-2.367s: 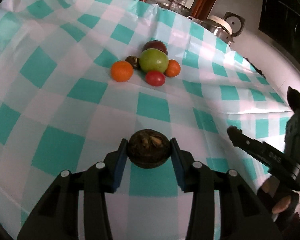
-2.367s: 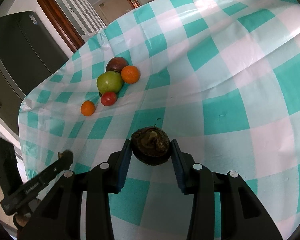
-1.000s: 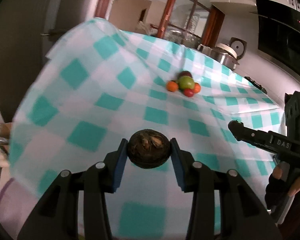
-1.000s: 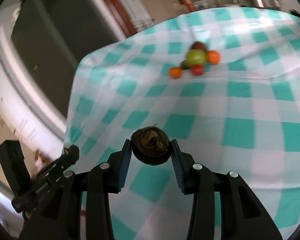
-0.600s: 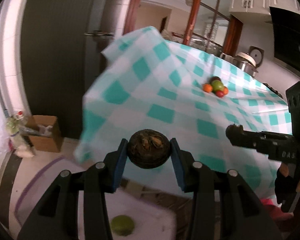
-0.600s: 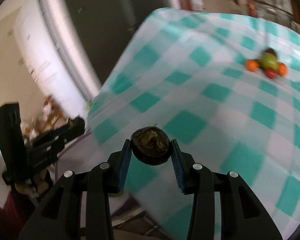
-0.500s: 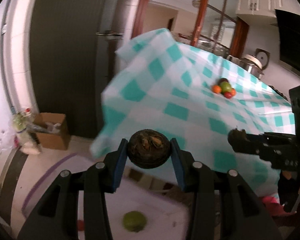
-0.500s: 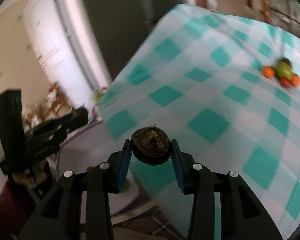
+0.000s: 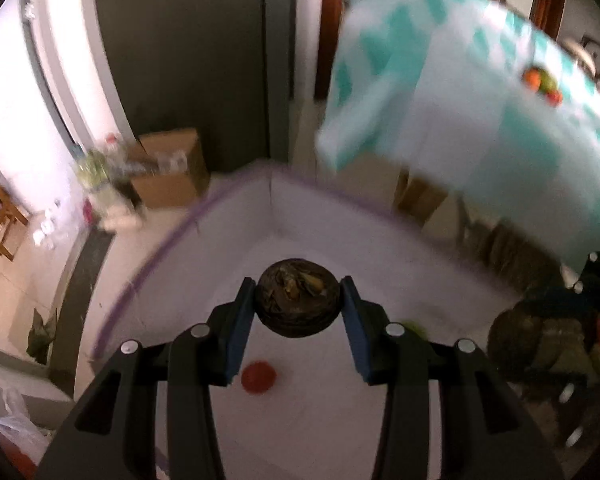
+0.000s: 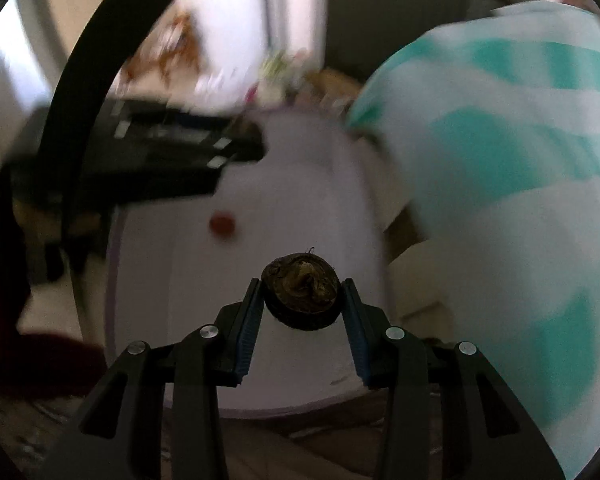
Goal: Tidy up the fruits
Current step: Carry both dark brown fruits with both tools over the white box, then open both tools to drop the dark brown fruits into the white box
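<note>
In the left wrist view, half a second ago the checked cloth filled the middle of the picture; now the cloth (image 9: 480, 92) has slid to the upper right and a white bin (image 9: 308, 248) with a purple rim lies under the left claw (image 9: 298, 306). That claw is narrowed onto a dark, wrinkled fruit (image 9: 298, 303), both blue pads pressing its sides. A red fruit (image 9: 258, 377) lies on the bin floor, and the pile of fruits (image 9: 542, 85) sits far off on the surface. In the right wrist view, the cloth (image 10: 520, 200) has likewise swung to the right, heavily blurred. The right claw (image 10: 301, 298) grips a second dark fruit (image 10: 301, 296) above the bin (image 10: 300, 184), where the red fruit (image 10: 222, 225) rests.
</note>
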### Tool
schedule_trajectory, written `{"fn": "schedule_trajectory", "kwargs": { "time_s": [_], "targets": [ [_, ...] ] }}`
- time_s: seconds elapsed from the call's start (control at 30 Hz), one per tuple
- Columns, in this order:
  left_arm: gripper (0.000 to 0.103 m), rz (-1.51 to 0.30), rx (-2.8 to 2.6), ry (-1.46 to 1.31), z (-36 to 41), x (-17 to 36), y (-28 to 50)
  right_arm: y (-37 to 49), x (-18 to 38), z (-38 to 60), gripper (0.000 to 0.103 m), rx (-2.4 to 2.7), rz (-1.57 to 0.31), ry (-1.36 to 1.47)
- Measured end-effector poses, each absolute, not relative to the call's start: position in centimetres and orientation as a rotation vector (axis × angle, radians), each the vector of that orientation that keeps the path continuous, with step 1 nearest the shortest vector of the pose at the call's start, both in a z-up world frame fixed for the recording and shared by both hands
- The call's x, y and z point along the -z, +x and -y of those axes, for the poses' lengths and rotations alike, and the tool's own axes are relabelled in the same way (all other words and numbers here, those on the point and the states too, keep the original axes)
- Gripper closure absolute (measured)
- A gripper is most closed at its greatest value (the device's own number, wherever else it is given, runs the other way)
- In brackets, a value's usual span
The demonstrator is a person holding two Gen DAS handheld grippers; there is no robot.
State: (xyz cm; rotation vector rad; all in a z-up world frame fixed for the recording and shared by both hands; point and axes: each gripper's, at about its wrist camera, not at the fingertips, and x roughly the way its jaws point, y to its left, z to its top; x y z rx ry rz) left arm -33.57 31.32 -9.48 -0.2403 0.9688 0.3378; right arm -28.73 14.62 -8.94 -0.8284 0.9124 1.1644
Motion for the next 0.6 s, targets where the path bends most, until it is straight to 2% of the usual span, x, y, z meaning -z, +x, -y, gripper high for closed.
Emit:
{"fn": "schedule_trajectory", "kwargs": {
  "time_s": [0.13, 0.3, 0.6],
  "targets": [
    [0.06, -1.139, -0.294, -0.276, -33.9, 13.5, -31.0, -32.1, 13.2, -17.2, 0.063, -1.209, -0.897, -1.071],
    [0.06, -1.238, -0.289, -0.272, -34.9, 16.5, -28.7, -36.6, 17.7, -18.1, 0.063, -1.267, -0.813, -1.362],
    [0.059, -1.323, -0.28, -0.212, -33.5, 20.3, -27.7, -38.1, 20.9, -20.4, 0.063, -1.247, -0.785, -1.507]
  ]
}}
